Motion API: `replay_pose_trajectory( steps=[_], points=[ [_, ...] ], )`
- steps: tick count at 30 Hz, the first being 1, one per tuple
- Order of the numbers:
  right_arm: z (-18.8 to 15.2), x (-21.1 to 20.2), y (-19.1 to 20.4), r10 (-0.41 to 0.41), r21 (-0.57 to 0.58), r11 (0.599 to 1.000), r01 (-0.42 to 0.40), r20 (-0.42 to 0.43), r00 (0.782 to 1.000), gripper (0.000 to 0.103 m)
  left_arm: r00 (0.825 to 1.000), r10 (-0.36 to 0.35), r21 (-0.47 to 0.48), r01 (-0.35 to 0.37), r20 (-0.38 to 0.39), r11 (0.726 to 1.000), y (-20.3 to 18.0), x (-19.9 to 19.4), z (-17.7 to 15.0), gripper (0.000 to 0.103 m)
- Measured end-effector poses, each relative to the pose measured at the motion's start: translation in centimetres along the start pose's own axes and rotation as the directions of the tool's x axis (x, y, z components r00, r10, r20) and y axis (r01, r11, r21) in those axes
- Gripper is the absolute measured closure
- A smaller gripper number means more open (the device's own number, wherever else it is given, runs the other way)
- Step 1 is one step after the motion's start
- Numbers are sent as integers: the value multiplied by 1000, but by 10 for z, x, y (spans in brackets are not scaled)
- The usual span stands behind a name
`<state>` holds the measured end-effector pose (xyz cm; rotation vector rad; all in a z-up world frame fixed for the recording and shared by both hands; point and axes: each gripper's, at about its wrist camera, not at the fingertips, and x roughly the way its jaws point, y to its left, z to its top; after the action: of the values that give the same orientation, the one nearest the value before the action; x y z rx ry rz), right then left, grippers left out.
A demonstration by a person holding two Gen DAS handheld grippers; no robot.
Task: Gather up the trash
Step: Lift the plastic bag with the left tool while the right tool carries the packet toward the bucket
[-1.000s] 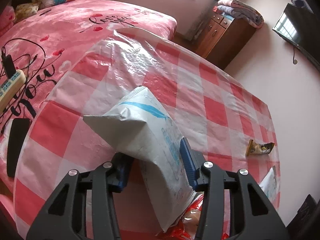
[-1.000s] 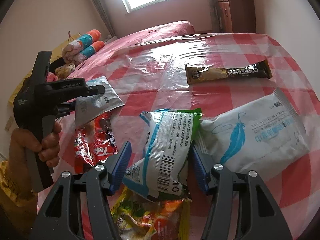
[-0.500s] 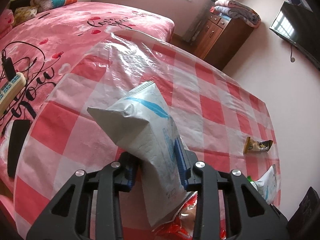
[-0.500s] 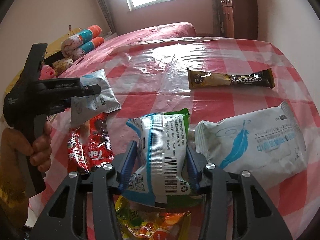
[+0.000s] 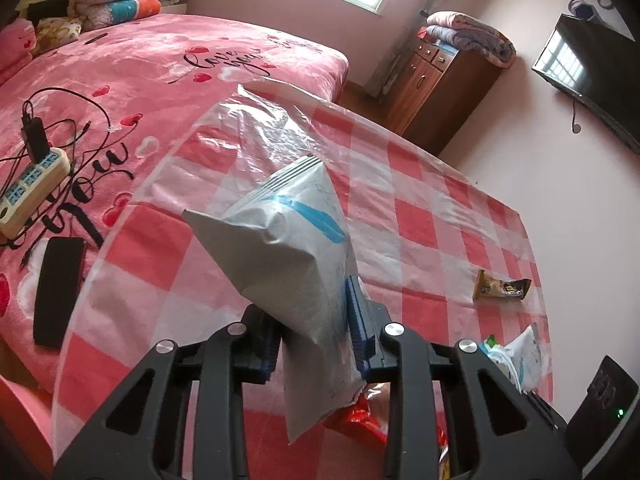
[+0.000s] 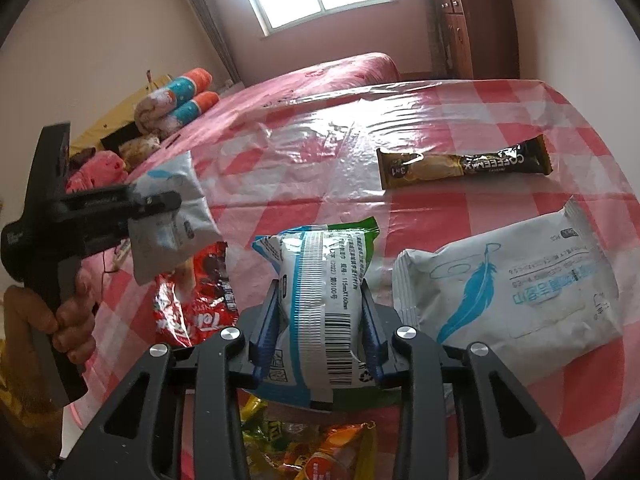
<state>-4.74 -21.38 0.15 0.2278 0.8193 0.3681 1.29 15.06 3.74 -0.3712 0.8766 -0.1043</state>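
Note:
My left gripper (image 5: pixel 314 320) is shut on a grey-white wet-wipe packet (image 5: pixel 292 248) and holds it above the checked table (image 5: pixel 420 216); it also shows in the right wrist view (image 6: pixel 168 212). My right gripper (image 6: pixel 322 312) is shut on a white, blue and green packet with a barcode (image 6: pixel 324 280), lifted slightly off the table. A large white feather-print wipes pack (image 6: pixel 508 284) lies right of it. A brown coffee stick (image 6: pixel 464 164) lies farther back. A red wrapper (image 6: pixel 200 296) lies at the left.
Yellow and orange wrappers (image 6: pixel 312 452) lie under my right gripper. A pink bed (image 5: pixel 120 80) with a power strip (image 5: pixel 32 192) and a black phone (image 5: pixel 58 288) borders the table. A wooden cabinet (image 5: pixel 440 88) and a wall television (image 5: pixel 592 72) stand behind.
Both grippers closed on their packets. The left gripper lifted the wet-wipe packet; the right gripper raised the barcode packet slightly.

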Motion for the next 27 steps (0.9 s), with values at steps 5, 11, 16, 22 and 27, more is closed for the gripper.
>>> replay_pose_trajectory(
  steps=[5,11,16,22,27],
  points=[
    [0,-11,-2,22,10,1000,-22,57,998,66,1000,5,9,-5,26,1000,7,-24,-7,72],
    [0,-20,-1,47,25,998,-50,108,993,66,998,-21,1,21,53,1000,18,-52,-19,73],
    [-1,-26,8,57,37,997,-62,121,991,66,997,-46,4,45,57,999,26,-71,-32,73],
    [-1,-30,33,64,1,998,-64,116,991,66,997,-57,11,56,48,998,42,-86,-52,73],
    [-2,-33,54,68,-30,997,-65,111,991,66,998,-60,-7,60,33,998,61,-96,-68,73]
  ],
)
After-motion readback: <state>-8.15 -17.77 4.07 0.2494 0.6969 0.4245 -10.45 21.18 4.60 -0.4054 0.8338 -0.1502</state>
